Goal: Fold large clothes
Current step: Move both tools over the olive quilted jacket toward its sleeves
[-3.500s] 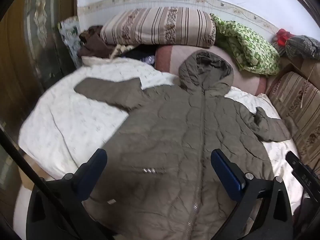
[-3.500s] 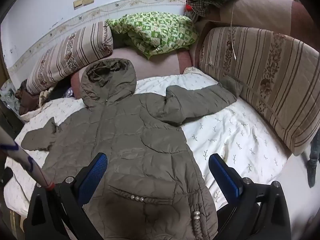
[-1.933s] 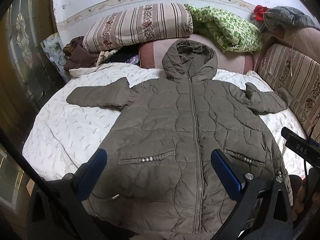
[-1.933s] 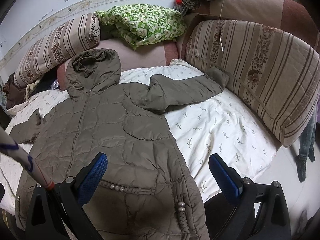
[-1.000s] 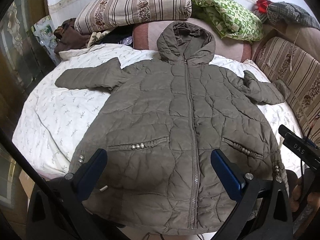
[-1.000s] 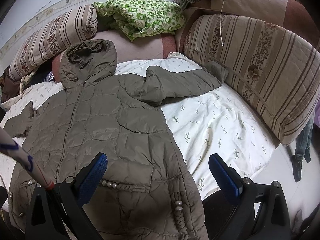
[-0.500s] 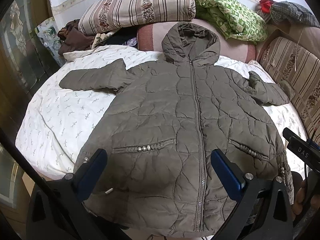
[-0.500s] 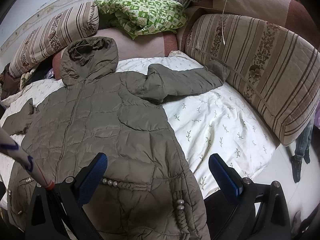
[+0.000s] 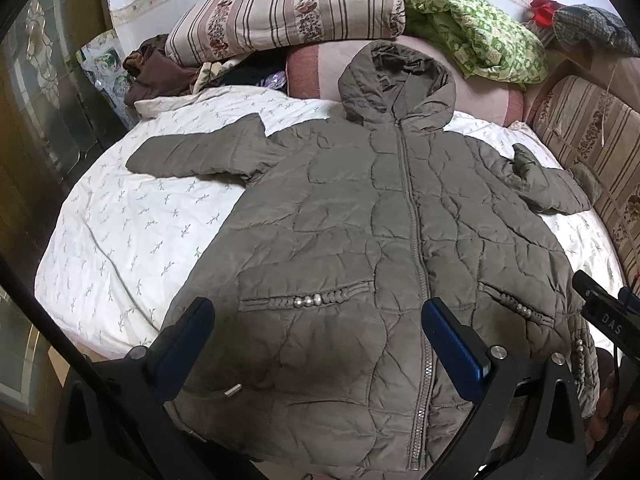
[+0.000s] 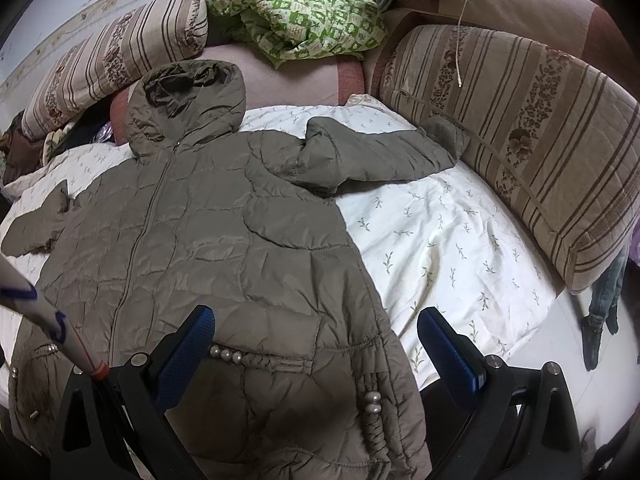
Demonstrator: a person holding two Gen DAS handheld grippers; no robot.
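Note:
An olive quilted hooded coat (image 9: 360, 240) lies flat and zipped, front up, on a white leaf-print bedspread (image 9: 132, 232), sleeves spread to both sides and hood towards the pillows. My left gripper (image 9: 316, 336) is open and empty, hovering above the coat's lower left front near the beaded pocket (image 9: 308, 301). My right gripper (image 10: 314, 344) is open and empty above the coat (image 10: 208, 248) at its lower right side, near the right pocket (image 10: 256, 358). The right sleeve (image 10: 376, 156) reaches to the striped cushion.
Striped pillows (image 9: 288, 8), a green patterned blanket (image 9: 480, 40) and a pink bolster (image 9: 320, 72) line the head of the bed. A big striped cushion (image 10: 520, 128) bounds the right side. A dark cabinet (image 9: 44, 120) stands left. The other gripper's edge (image 9: 604, 312) shows at right.
Both grippers have stayed open and empty. The left view has drifted slightly back from the coat over the last second; the right view barely shifted. The coat has not moved.

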